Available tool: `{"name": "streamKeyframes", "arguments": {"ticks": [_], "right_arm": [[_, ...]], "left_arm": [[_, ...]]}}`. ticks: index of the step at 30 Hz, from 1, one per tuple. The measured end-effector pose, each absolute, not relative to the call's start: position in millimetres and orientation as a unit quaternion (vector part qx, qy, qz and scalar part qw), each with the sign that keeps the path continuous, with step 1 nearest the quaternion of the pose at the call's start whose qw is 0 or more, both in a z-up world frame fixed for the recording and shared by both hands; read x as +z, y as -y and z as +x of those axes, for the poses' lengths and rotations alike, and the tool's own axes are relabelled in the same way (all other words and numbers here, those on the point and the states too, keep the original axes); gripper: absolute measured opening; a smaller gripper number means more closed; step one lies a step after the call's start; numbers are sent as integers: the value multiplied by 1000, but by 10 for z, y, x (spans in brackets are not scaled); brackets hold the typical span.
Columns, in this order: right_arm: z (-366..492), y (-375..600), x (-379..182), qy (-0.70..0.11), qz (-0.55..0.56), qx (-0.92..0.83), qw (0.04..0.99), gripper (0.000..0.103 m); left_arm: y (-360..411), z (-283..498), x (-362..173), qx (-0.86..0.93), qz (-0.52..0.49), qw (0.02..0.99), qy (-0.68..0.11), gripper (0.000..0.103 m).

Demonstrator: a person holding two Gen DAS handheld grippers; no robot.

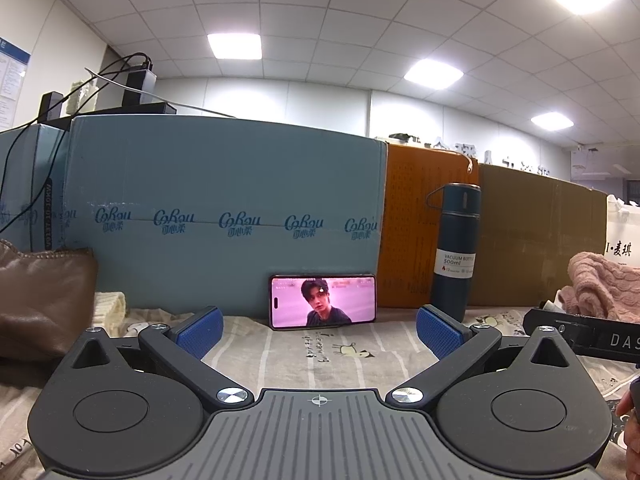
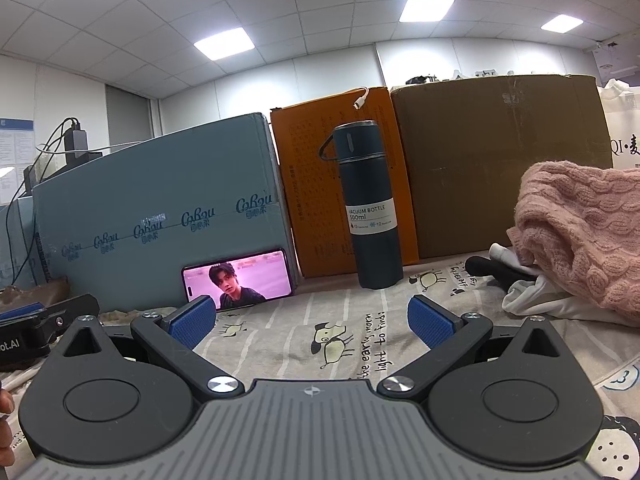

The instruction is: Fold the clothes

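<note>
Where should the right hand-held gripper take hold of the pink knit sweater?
Probably at its near lower edge, coming in low from the left. The pink knit sweater lies bunched on white clothing, and that hanging fold gives the open right hand-held gripper a lip to pinch.

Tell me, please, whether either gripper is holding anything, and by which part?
Nothing is held: the left gripper and right gripper are both open, with only the printed sheet between their fingers.

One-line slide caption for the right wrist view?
Open right gripper above printed sheet, facing vacuum bottle, phone and pink sweater.
</note>
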State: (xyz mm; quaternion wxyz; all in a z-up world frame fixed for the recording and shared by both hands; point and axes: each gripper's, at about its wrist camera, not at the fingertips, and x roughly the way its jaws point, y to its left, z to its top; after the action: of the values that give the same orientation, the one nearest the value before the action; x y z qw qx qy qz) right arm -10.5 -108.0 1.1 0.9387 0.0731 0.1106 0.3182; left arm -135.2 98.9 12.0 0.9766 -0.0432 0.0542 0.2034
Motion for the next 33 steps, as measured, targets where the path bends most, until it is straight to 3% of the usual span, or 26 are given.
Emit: {"name": "streamKeyframes", "arguments": {"ticks": [33], "right_arm": [[-105,1079,26,-141,59,244,958,103]], "left_arm": [[-898,-1341,109,184,-19,982,-45,103]]}}
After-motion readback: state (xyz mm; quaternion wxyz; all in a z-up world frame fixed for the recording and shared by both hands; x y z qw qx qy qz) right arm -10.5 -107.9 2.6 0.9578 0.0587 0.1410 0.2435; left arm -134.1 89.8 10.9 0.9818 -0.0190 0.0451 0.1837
